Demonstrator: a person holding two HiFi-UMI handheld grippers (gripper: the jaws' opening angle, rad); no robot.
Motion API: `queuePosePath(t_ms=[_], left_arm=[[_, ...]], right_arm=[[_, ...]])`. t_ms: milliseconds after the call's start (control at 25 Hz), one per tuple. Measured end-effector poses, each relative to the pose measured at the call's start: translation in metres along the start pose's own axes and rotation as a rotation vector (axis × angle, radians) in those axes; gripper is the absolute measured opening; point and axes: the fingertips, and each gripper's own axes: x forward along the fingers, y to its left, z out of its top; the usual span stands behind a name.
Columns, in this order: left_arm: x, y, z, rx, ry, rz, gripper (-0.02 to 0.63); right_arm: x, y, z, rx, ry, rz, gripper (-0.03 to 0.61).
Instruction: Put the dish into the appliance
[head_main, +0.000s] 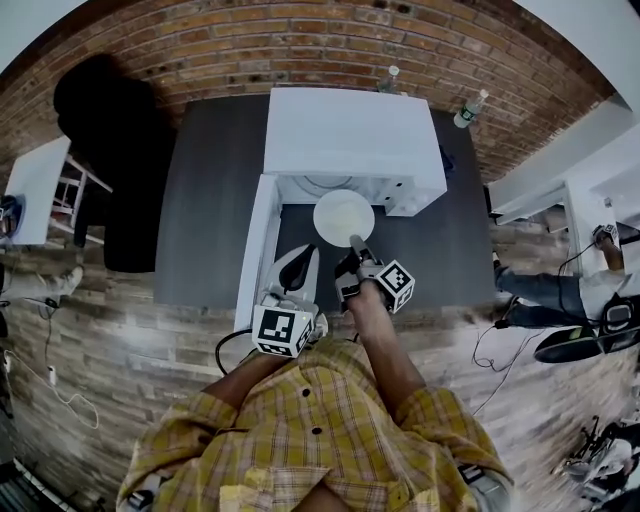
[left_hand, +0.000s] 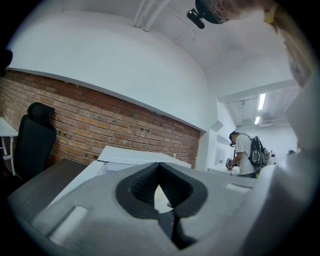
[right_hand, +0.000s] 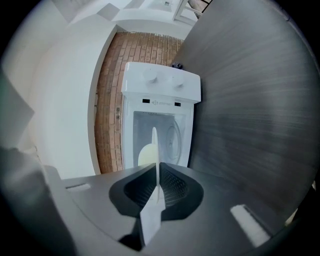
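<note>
A white plate hangs just in front of the open cavity of the white appliance on the dark table. My right gripper is shut on the plate's near rim. In the right gripper view the plate stands edge-on between the jaws of the right gripper, with the appliance's cavity straight ahead. The appliance door is swung open to the left. My left gripper sits beside that door, to the left of the plate. Its jaws are shut and hold nothing.
Two bottles stand on the table behind the appliance. A black chair and a white desk are at the left. A person stands to the right, with cables on the floor nearby.
</note>
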Motion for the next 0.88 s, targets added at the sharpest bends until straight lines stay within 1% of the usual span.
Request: queuePosePath(t_ms=[280,560,880], left_arm=[[0.01,0.007,-0.011,0.016,0.023,0.019,-0.003],[0.018,0.017,-0.013,0.022,0.031,0.038,-0.003],[0.025,0.021,-0.016,0.029,0.052,0.031,-0.003]], right_arm=[[0.021,-0.016,0.01,-0.013,0.0,-0.032,0.02],[0.048,-0.028,0.019,-0.011,0.005,-0.046,0.018],[0.072,-0.042,0.026,0.002,0.012,-0.071,0.015]])
